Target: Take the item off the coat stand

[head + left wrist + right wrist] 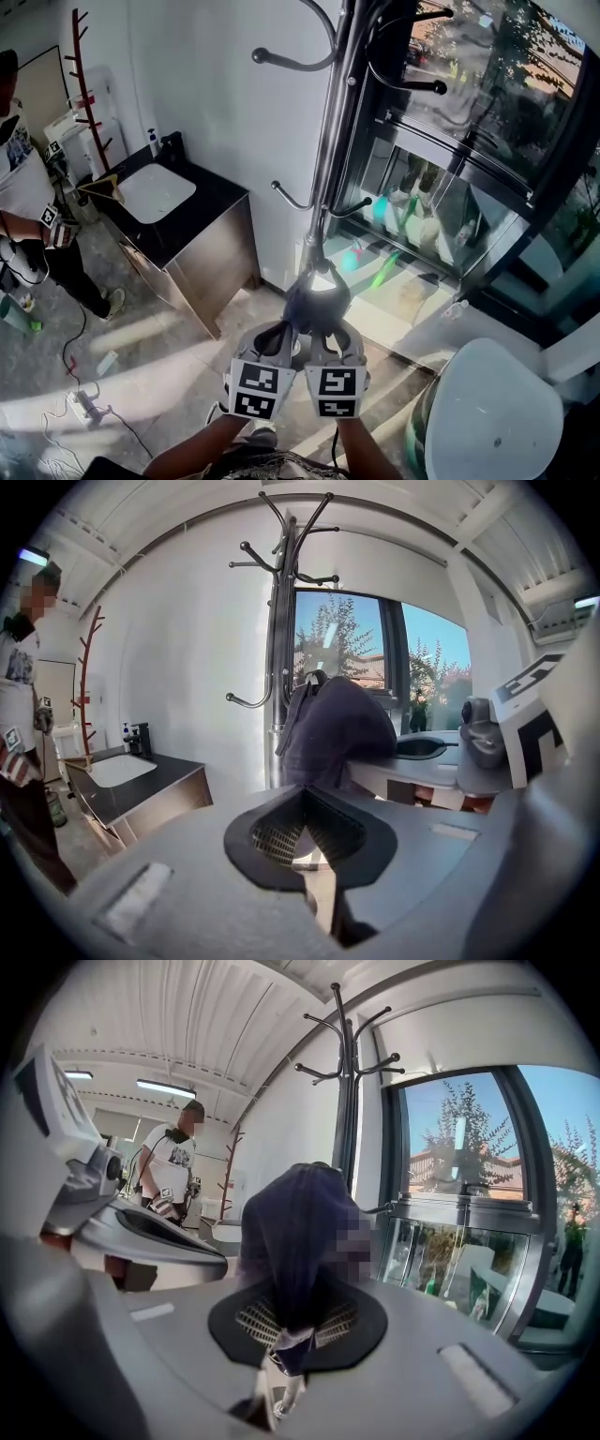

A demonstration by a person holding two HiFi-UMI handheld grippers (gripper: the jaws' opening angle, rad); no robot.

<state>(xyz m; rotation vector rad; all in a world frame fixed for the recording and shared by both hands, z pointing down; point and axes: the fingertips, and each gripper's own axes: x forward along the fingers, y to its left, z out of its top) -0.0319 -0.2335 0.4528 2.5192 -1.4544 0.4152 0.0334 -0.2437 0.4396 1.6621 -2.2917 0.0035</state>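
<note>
A dark navy cap (317, 302) hangs bunched from my right gripper (326, 323), which is shut on its cloth. In the right gripper view the cap (300, 1232) rises out of that gripper (291, 1321), its fabric pinched between the pads. The metal coat stand (330, 159) stands just behind the cap, and the low hooks near it are bare. I cannot tell whether the cap touches the pole. My left gripper (284, 330) sits close beside the right one. In the left gripper view it (305, 832) is shut and empty, with the cap (342, 728) to the right of the coat stand (278, 649).
A black counter with a white sink (155, 192) stands at the left, against the wall. A person (23, 187) stands beyond it, near a red coat stand (84, 84). Glass panels (450, 187) fill the right. A white round seat (497, 412) is at the lower right, and a power strip (84, 403) lies on the floor.
</note>
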